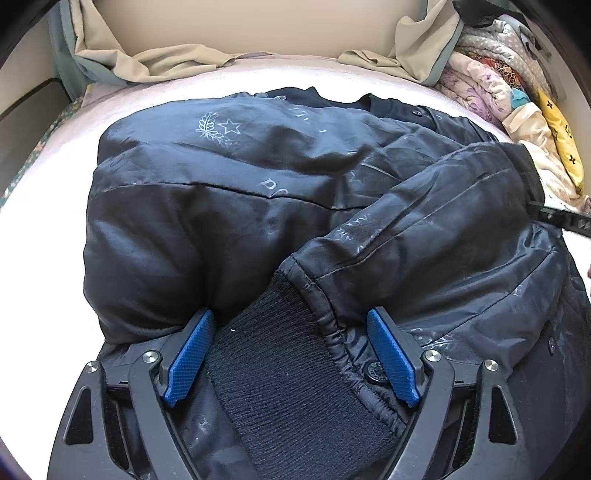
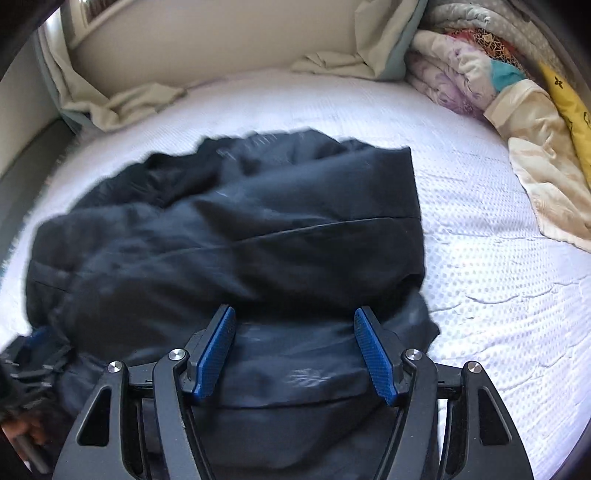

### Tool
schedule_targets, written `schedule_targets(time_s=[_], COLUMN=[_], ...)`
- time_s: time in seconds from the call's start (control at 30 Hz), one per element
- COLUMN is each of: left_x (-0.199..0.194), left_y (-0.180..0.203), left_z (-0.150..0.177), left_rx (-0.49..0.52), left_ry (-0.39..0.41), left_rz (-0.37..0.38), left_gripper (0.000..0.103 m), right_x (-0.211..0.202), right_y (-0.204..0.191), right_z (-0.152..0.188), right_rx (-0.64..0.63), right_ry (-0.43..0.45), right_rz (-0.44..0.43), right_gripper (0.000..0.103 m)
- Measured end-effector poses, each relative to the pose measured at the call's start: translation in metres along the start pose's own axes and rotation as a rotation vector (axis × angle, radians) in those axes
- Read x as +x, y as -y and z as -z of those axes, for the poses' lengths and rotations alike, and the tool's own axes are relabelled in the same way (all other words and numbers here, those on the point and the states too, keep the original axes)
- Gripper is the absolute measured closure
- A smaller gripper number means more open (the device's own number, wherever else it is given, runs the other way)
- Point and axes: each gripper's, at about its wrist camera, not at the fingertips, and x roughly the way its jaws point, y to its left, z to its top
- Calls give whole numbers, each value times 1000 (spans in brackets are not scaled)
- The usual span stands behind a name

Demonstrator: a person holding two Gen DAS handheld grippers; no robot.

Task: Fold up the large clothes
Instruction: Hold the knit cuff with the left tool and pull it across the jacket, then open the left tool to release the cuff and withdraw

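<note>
A dark shiny jacket (image 1: 229,192) with pale star and leaf prints lies spread on a white bed (image 1: 48,295). One sleeve is folded across the body, and its black ribbed cuff (image 1: 280,354) lies between the blue pads of my left gripper (image 1: 291,332), which is open just above it. In the right wrist view the jacket (image 2: 236,236) fills the middle, slightly blurred. My right gripper (image 2: 293,332) is open over the jacket's near edge, holding nothing. Its tip shows as a black bar at the right edge of the left wrist view (image 1: 561,218).
A beige headboard (image 1: 236,26) with beige cloth (image 1: 155,62) draped over it runs along the far side. A pile of folded floral quilts and a yellow pillow (image 1: 517,99) sits at the far right. White mattress (image 2: 498,277) lies bare right of the jacket.
</note>
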Motion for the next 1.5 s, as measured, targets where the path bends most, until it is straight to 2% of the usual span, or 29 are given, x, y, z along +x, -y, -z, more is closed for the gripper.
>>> schedule_targets(time_s=[0.13,0.27,0.43,0.63,0.77,0.87,1.0,1.17,1.3,1.5], left_x=[0,-5,-20,-49,-60,-54,-36,-23,0,5], left_y=[-3,-2,-9,-37,-68,-87,-98,-103,-103,-97], left_z=[-1,-3,-8,-22,-31,-30,-23,-16,-11,-10], left_rx=[-15,-24,-63,-132,-219,-275,-304,-310,-308,-279], left_ry=[-5,-20,-36,52,92,72,-3,-46,-89,-87], left_rz=[11,15,49,48,17,-1,-53,-55,-53,-91], left_gripper=[12,11,15,15,15,15,17,15,14,12], right_x=[13,21,21,2,-25,-40,-47,-47,-45,-26], right_y=[15,9,11,10,20,39,58,75,75,73], right_z=[7,9,8,-4,-12,-13,-8,5,15,40], right_rx=[26,-11,3,28,104,184,225,273,246,205], right_ry=[-21,-21,-24,-54,-27,-11,-20,-61,-94,-169], right_rz=[-27,14,2,-11,-85,-124,-111,-137,-135,-113], right_gripper=[37,37,37,36,36,36,36,36,36,33])
